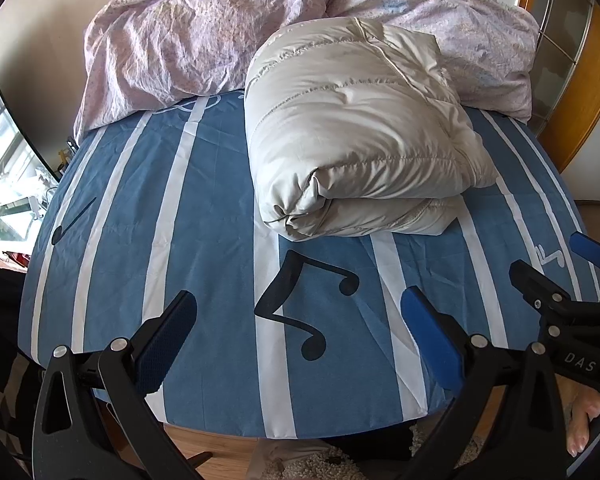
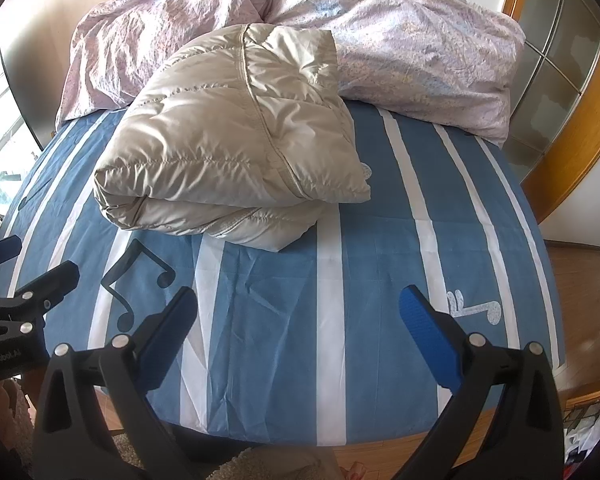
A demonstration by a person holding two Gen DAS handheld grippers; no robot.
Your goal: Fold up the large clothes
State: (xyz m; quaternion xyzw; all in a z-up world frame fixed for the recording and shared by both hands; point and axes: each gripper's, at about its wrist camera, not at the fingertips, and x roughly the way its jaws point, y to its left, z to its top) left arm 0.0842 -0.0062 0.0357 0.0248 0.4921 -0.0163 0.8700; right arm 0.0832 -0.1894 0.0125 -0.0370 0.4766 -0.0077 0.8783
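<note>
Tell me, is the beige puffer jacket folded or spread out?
Folded: the beige puffer jacket lies as a thick compact bundle, layers stacked, on the striped bed sheet.

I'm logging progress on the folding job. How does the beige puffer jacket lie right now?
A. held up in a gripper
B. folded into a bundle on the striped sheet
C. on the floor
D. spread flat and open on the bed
B: the beige puffer jacket sits doubled over on the striped sheet, with both grippers open and apart from it.

Readable on the right gripper [image 1: 552,276], at the right edge of the left wrist view: white letters "DAS". Readable on the left gripper [image 2: 4,276], at the left edge of the right wrist view: white lettering "GenRobot.AI". Printed on the striped bedsheet [image 1: 220,240]: black music notes [image 1: 308,304] and a white one [image 2: 476,310], no words.
</note>
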